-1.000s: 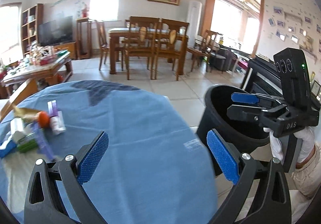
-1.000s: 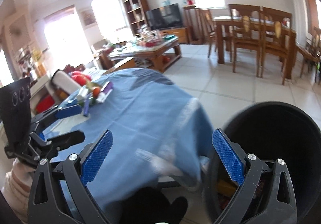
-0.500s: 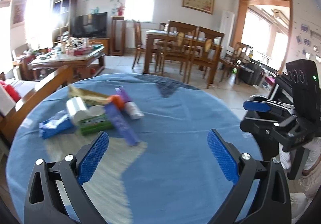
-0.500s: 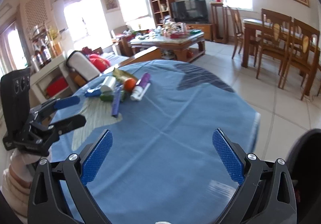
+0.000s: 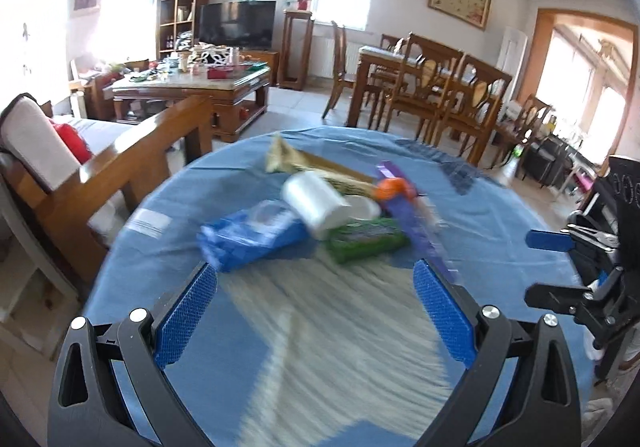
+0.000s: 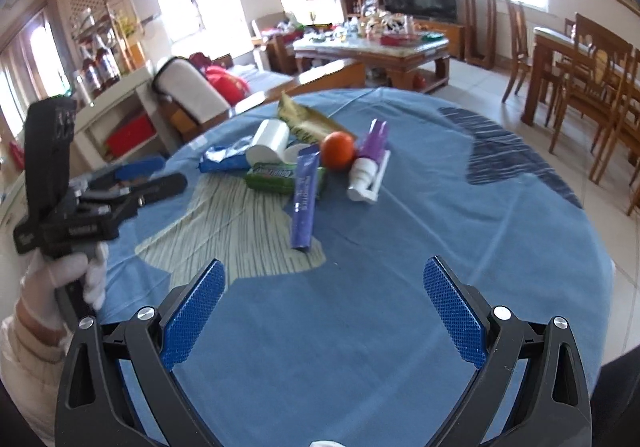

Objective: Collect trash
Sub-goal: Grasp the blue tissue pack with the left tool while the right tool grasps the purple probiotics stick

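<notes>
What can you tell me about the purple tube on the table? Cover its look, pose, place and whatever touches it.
The purple tube is a long, flat, squeezable-looking pack, glossy like plastic, with pale lettering too small to read. It lies flat on the blue cloth, its near end pointing toward the right gripper. Its far end rests against the green pack and beside the orange. No gripper touches it. In the left wrist view it is blurred.

Trash: clustered on worktop (image 6: 400,247).
Items: purple tube (image 6: 305,195), green pack (image 6: 272,175), blue packet (image 6: 224,161), white roll (image 6: 269,141), orange (image 6: 338,150).
</notes>
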`<state>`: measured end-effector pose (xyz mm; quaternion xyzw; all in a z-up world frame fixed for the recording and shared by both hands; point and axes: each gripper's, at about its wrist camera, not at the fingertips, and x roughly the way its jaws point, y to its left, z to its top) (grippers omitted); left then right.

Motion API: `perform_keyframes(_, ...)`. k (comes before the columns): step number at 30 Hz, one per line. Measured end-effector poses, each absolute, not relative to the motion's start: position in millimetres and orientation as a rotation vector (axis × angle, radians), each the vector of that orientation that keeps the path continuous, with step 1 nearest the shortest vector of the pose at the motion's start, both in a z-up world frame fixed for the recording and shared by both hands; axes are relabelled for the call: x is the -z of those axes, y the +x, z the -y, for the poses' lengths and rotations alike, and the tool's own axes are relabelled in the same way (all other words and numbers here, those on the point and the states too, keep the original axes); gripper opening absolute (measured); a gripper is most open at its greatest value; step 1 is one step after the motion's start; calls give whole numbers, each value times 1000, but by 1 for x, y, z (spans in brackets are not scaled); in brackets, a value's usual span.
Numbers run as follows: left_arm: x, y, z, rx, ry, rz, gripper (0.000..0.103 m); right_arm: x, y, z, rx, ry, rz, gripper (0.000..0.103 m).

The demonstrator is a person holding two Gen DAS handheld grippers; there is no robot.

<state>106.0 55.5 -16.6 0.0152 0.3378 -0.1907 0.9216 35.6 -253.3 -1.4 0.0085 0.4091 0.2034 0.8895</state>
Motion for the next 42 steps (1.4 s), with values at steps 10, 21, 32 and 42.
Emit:
perform_keyframes(10, 27, 153, -47, 455, 276, -774, 98, 18, 75, 222, -490, 43, -911, 85)
perform_keyframes(21, 47, 174, -37, 564, 448, -828, 98, 25, 101, 206, -498, 33, -929, 63)
perform_keyframes(32, 51, 189, -43, 580, 403, -900, 79, 30, 110, 199, -496, 52, -939, 56)
perform_keyframes(42, 47, 188, -56, 503, 311, -914, 40, 35, 109, 196, -523, 59, -942, 21)
